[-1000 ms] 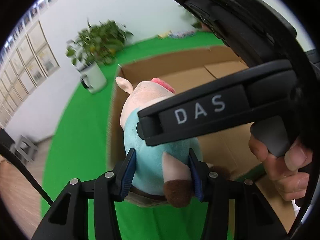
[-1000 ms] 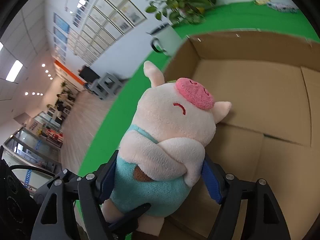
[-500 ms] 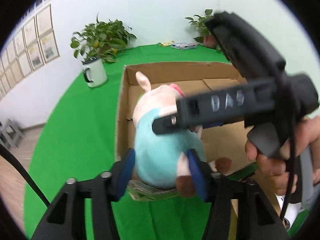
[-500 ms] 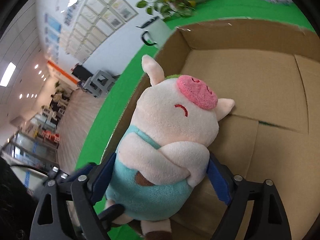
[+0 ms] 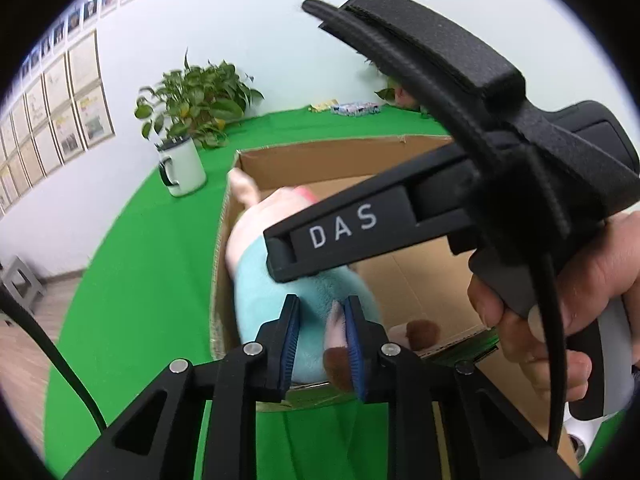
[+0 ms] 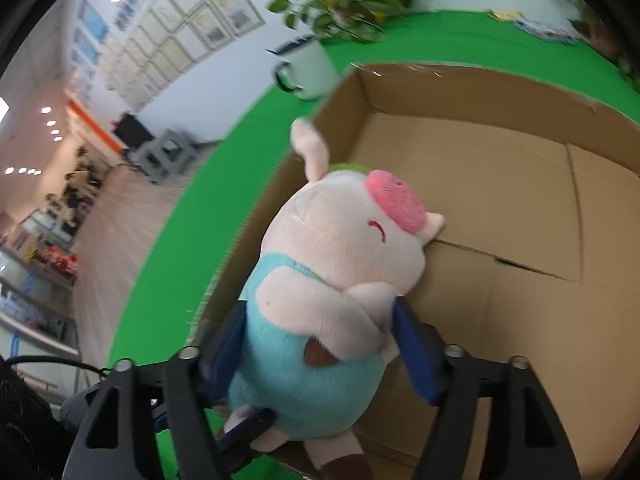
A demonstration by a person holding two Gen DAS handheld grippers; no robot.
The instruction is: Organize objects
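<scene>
Plush pig [image 6: 340,292] sits at the near-left corner of the cardboard box [image 6: 520,184], head up, leaning over the left wall. L gripper [image 5: 320,340]: jaws closing, narrow gap, pinching the pig's lower leg/foot. White mug [image 5: 182,166] w/ plant [image 5: 192,100] stands on the green bench [image 5: 132,280] left of the box. R gripper [image 6: 320,348]: jaws closing around the pig's teal body, blue pads touching both sides. A hand [image 5: 560,300] holds the R gripper's handle at far right in the left view.
</scene>
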